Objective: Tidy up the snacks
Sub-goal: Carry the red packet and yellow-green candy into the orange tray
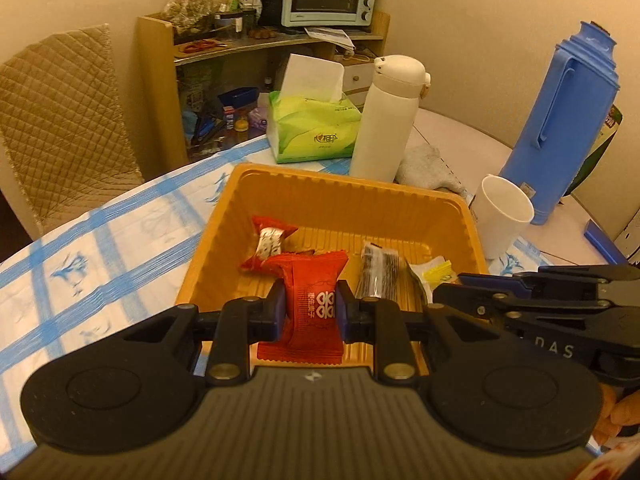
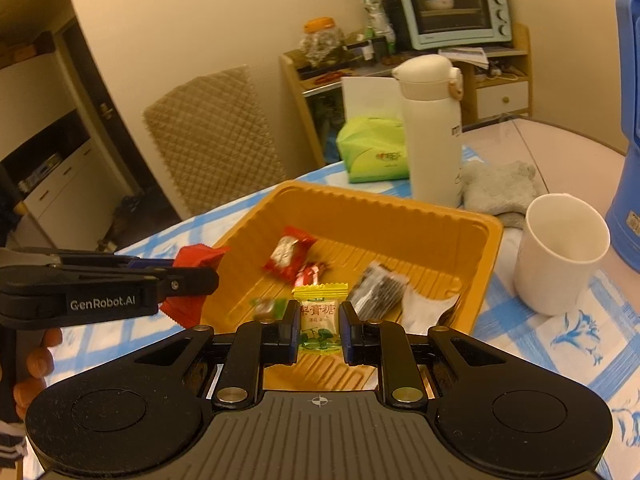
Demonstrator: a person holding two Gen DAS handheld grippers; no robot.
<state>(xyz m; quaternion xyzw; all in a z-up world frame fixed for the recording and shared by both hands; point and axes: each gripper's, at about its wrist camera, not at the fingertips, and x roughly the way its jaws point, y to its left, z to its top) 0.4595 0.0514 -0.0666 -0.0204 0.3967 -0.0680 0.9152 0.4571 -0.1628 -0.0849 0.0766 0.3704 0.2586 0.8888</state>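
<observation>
Fingers pinching on both sides: left gripper (image 1: 311,312) clamped on a red snack packet (image 1: 314,312), right gripper (image 2: 320,330) clamped on a yellow-green candy (image 2: 320,316), both held above the near edge of the orange tray (image 1: 352,192) on the desk (image 1: 100,248).

Best carried further in over the tray floor, lowered close, then released one at a time, kept clear of each other and of the white cup (image 2: 560,252) just beside the tray.

Already lying inside the tray: red-and-silver candy (image 1: 270,242), dark striped packet (image 1: 378,272), white-yellow sachet (image 1: 434,272). Cup interior not fully visible.
</observation>
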